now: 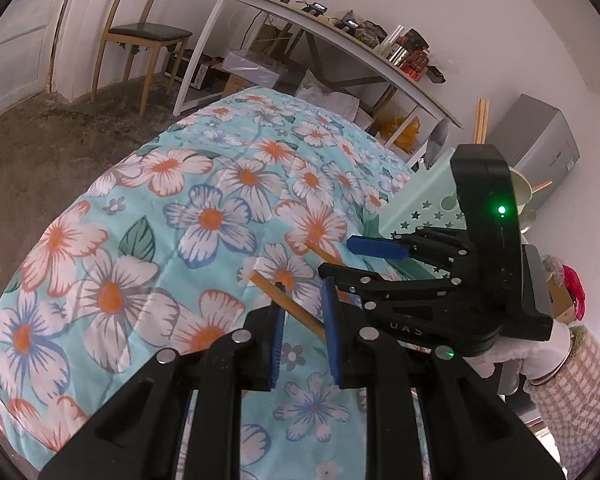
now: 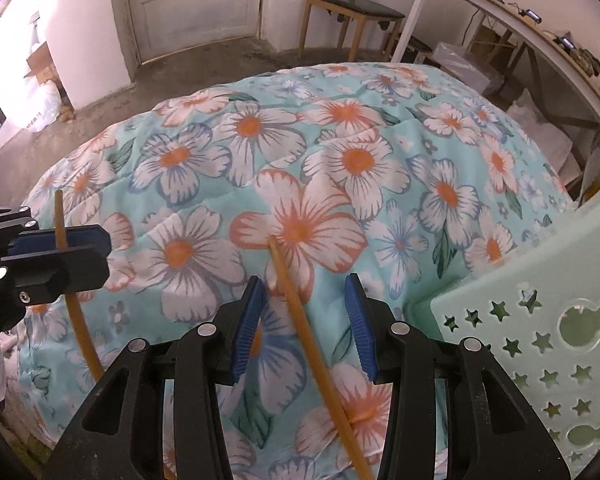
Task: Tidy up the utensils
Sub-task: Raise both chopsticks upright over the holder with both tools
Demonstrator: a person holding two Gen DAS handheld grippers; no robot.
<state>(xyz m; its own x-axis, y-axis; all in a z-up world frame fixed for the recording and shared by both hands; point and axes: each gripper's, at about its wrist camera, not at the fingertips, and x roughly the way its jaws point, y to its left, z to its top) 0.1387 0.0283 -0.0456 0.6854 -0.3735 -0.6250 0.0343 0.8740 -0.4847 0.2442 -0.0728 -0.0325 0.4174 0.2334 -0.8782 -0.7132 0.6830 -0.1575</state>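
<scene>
Floral turquoise quilt; left tongs clamp one wooden chopstick; right tongs, half-open, straddle second chopstick, likely for pairing; mint star-cut basket beside

Reading matter is scarce here. On the black body of the right claw, seen from the left wrist camera, pale embossed letters sit upside down on the housing; they look like "UAS", though the characters are faint. The grey appliance against the far wall carries a small dark label, too tiny to read. Nothing legible shows in the right wrist view.
</scene>
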